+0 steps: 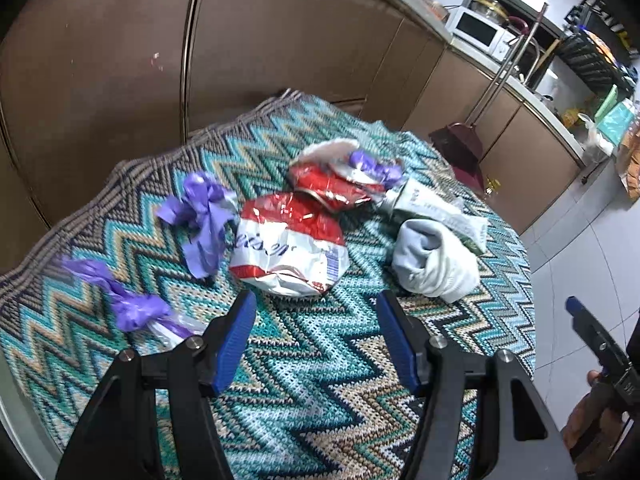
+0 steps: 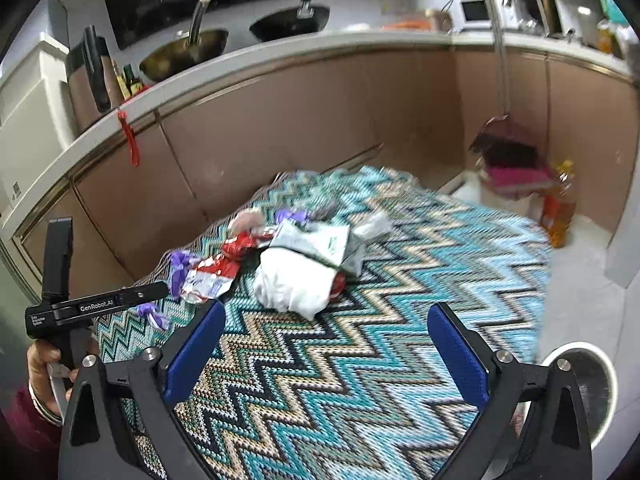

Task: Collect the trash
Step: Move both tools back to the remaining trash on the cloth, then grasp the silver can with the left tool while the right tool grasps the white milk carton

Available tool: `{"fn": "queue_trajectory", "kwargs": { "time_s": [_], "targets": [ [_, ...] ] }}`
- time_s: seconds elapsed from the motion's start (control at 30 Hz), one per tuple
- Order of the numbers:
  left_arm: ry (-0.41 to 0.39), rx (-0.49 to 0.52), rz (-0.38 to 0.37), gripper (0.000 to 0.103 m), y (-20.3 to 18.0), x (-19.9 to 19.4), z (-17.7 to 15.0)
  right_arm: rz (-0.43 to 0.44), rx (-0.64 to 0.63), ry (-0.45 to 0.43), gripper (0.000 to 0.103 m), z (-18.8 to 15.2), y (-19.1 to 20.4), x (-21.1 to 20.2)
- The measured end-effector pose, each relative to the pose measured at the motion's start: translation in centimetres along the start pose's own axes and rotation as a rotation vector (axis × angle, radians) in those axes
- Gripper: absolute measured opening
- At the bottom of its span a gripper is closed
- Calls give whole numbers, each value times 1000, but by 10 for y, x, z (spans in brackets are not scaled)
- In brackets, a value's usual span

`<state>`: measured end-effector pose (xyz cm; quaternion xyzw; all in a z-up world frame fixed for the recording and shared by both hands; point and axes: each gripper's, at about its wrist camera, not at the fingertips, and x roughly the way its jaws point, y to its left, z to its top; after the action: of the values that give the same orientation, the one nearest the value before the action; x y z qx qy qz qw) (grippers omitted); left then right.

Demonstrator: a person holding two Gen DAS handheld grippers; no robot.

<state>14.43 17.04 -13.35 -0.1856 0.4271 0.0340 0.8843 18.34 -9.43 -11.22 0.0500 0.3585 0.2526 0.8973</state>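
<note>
Kitchen cabinets are backing a zigzag-clothed bench point(image 1: 320, 392), where crumpled wrappers point(image 1: 290, 250) are lying mid-bench before the wide-spread left gripper point(image 1: 316, 336). From the right wrist, the right gripper point(image 2: 326, 344) is being held wide, empty, short of the trash pile point(image 2: 292, 276).

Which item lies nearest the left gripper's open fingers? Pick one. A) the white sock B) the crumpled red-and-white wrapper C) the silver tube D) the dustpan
B: the crumpled red-and-white wrapper sits just beyond the left gripper, roughly centred between its spread jaws, while the white sock lies off to the right.
</note>
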Motion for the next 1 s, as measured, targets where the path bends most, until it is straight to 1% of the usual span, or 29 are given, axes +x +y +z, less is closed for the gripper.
{"fn": "queue_trajectory", "kwargs": {
  "time_s": [0.23, 0.33, 0.43, 0.57, 0.73, 0.83, 1.0],
  "targets": [
    [43, -43, 2, 60, 7, 28, 1, 24, -16, 45, 95, 6, 2, 41],
    [62, -76, -3, 60, 14, 40, 2, 26, -14, 54, 91, 14, -2, 56],
    [75, -101, -7, 60, 16, 50, 5, 11, -32, 66, 87, 23, -3, 71],
    [89, -128, -3, 60, 20, 61, 7, -12, -84, 84, 86, 31, -2, 89],
    [91, -148, -8, 60, 22, 69, 8, -11, -105, 98, 85, 36, -1, 104],
    [87, -165, -16, 60, 22, 71, 11, -23, -149, 91, 85, 43, 3, 108],
    [83, -216, -38, 60, 29, 74, 14, -49, -299, 98, 85, 59, 22, 117]
  ]
}}
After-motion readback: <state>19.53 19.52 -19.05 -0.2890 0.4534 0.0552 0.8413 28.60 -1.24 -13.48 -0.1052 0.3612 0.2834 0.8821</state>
